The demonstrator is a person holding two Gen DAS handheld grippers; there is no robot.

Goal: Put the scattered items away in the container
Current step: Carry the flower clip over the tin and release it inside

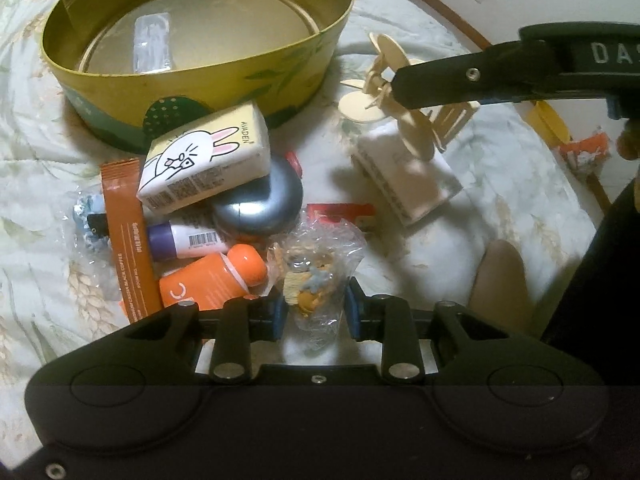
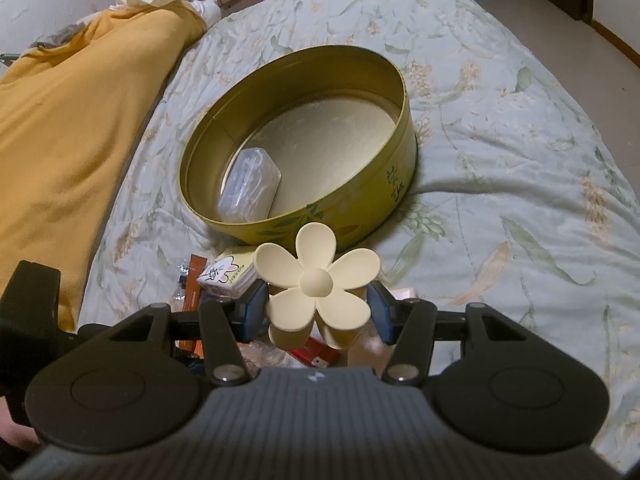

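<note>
Quilted pale bedspread (image 2: 500, 128) with a wheat print carries everything, its cloth soft and creased. Toward the bed's far end sits a round yellow tin (image 2: 392, 184), smooth-walled and nearly bare inside, with one clear plastic packet (image 2: 250, 184) on its floor. Open quilt lies to its right. Clenched on a matte cream flower clip (image 2: 316, 280), the right tool (image 2: 316, 312) hangs short of the tin. The left tool (image 1: 316, 308) pinches a crinkly bagged figurine (image 1: 308, 276) beside a glossy orange tube (image 1: 212, 280).
</note>
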